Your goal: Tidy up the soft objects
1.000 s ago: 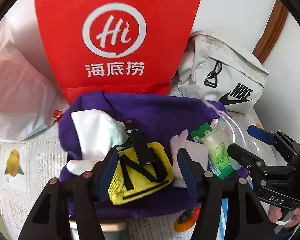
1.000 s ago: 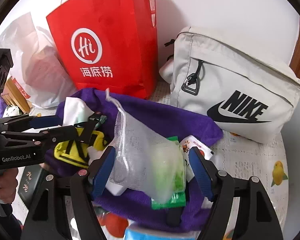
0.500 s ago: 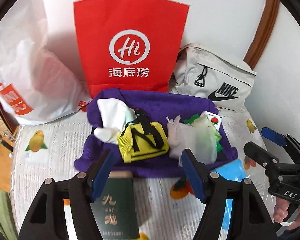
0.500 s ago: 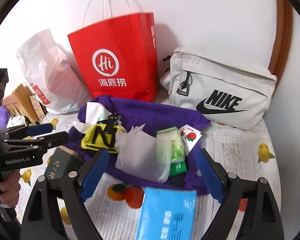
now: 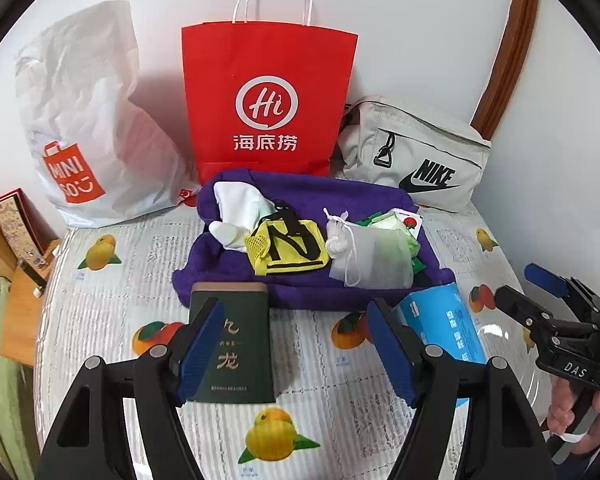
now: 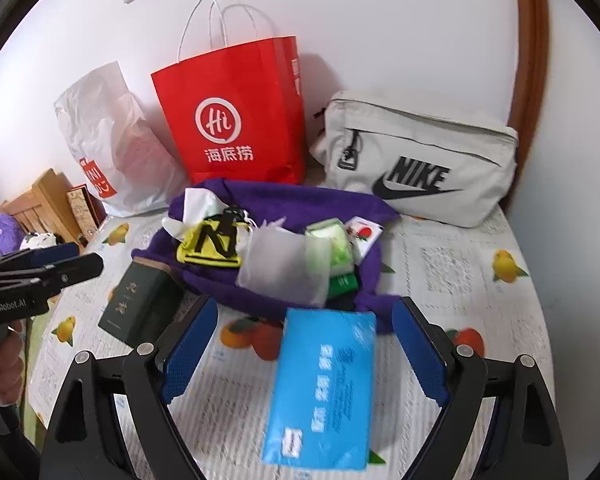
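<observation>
Both grippers are released and hold nothing. The left gripper (image 5: 296, 344) hangs over the near part of the table (image 5: 112, 292), with a dark green box (image 5: 231, 344) lying under its left finger. The right gripper (image 6: 304, 344) hangs above a blue packet (image 6: 324, 388) that lies flat on the fruit-print cloth.

The soft things sit together on a purple towel (image 5: 300, 196) in the middle of the table. From left to right there is a white cloth (image 5: 236, 216), a yellow pouch (image 5: 292, 248) with a black strap, and a see-through mesh bag (image 5: 374, 258) with a green pack (image 6: 332, 248) partly under it. They look like they are gathered on the towel so they stay in one spot.

At the far side, against the wall, stand a white plastic bag (image 5: 88, 120), a red paper bag (image 5: 268, 100) and a grey Nike bag (image 5: 416, 156). The red bag stands upright with its top open, so it may be where the soft things go. I think the grippers are far enough from the pile to pick the next thing.
</observation>
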Tool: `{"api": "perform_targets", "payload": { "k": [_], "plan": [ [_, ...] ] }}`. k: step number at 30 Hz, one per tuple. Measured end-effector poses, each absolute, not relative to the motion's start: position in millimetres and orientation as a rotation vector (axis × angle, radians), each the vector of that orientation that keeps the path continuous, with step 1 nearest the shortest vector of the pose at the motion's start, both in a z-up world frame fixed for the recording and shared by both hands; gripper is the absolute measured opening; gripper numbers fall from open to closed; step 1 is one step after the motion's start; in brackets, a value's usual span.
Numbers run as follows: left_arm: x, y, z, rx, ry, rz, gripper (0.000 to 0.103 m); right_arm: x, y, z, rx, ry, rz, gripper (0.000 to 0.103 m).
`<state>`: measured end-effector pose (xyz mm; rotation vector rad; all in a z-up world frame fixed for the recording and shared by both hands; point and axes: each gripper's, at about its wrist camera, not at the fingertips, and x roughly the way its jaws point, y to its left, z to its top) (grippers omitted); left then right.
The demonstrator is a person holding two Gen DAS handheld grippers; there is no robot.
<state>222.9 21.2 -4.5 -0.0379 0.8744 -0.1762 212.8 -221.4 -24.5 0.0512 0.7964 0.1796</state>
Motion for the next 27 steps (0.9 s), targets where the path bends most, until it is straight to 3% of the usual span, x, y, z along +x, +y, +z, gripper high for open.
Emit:
{"api": "perform_targets", "payload": {
  "k": [4, 14, 27],
  "plan": [
    [207, 18, -3, -0.027, 0.869, -0.154, 0.073, 190, -224, -24, 0.069, 0.801, 0.182, 0.089],
    [140, 6, 7, -0.007, 0.81, -0.115, 0.092, 128, -221, -16, 0.1, 0.769, 0.164, 0.093],
    [44, 0, 11, -0.003, 0.723, -0.071, 0.093, 53, -216, -9, 0.064, 0.713, 0.147, 0.095]
  ]
}}
